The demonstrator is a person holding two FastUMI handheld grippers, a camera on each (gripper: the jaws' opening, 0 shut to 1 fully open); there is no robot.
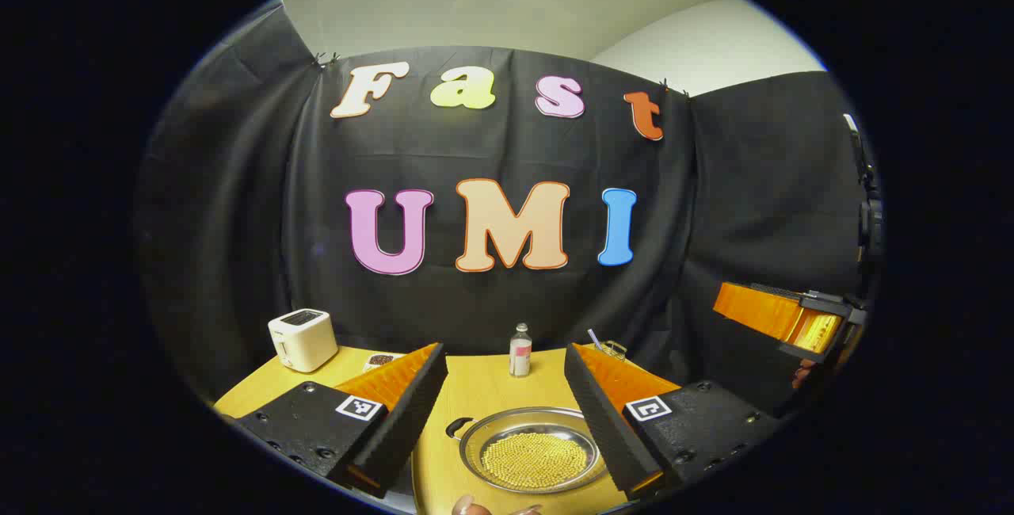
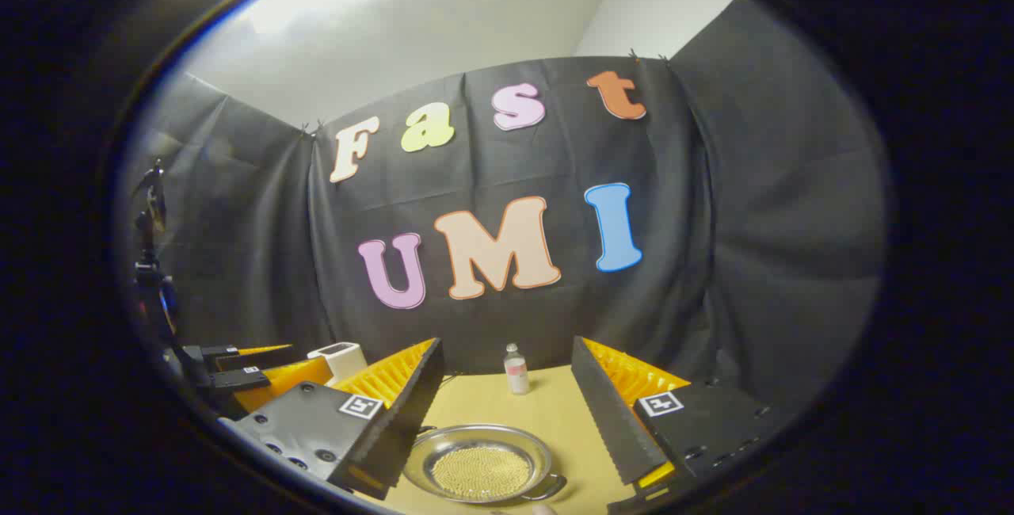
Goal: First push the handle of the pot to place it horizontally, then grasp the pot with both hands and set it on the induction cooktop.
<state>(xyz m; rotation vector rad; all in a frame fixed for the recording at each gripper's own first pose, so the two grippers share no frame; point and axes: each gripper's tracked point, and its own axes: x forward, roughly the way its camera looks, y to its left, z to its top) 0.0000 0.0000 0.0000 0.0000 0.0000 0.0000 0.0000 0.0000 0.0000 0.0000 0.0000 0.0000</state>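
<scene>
You have barely started: the pot point(image 1: 535, 450), a shallow steel pan of small yellow beads, sits on the wooden table point(image 1: 483, 388) before you, untouched. Your left gripper point(image 1: 507, 408) and right gripper point(image 2: 507, 412) hover above it, both spread wide and empty. The cooktop isn't in sight; the pot's small loop handles point(image 1: 457, 426) are hard to judge

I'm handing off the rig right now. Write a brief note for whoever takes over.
Left gripper: open, holding nothing, above the table.
Right gripper: open, holding nothing, also raised.
The pot with yellow beads sits on the table ahead of both, short of a small bottle; a toaster stands far left.
Done: nothing as far as I can see.
Left: push the handle horizontal, two-gripper grasp, move to the cooktop.
</scene>
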